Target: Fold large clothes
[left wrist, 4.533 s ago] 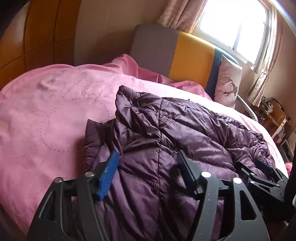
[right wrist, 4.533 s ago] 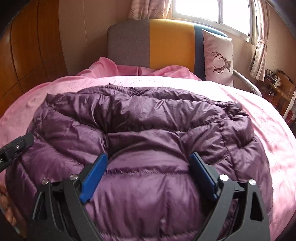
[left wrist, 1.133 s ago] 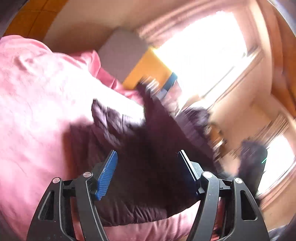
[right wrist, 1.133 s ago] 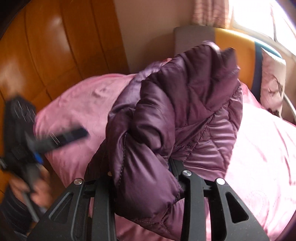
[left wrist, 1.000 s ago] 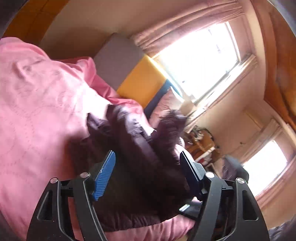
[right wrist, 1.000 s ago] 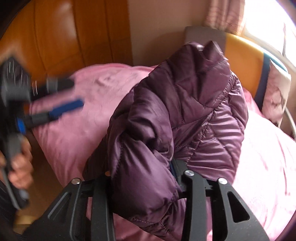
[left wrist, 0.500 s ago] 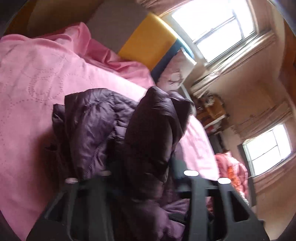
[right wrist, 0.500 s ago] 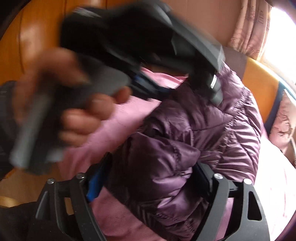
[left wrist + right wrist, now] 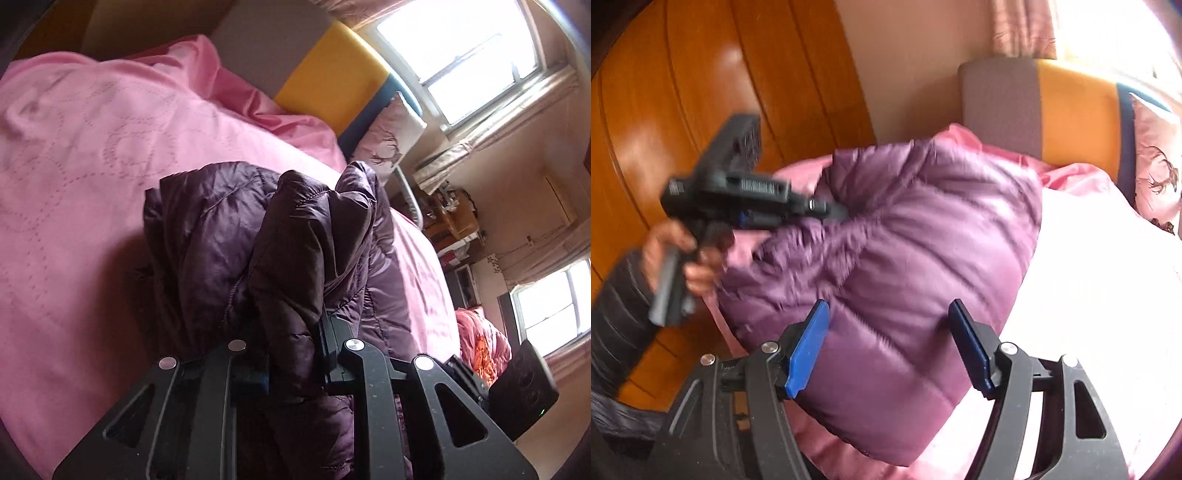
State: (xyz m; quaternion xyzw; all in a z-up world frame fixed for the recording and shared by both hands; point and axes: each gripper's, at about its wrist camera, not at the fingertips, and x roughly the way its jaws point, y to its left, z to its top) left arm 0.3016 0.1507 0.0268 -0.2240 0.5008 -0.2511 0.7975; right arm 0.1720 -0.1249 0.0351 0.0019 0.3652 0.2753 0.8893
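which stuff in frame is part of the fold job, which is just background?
Job:
- purple puffer jacket
- left gripper, clamped on a jacket fold
- right gripper, open, pads clear of the jacket
- pink bedspread, work surface

Background:
- deer-print pillow
- headboard
- window

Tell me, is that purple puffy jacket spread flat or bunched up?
Bunched up. The purple jacket sits in a doubled-over heap on the pink bedspread, and the left tool pinches a thick fold of it.

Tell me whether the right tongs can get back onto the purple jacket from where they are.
Probably yes. The right tongs stand open, with the purple jacket bulging just ahead of them and nothing between. The left tongs are shut on another fold, off to the side, so they should not block the way.
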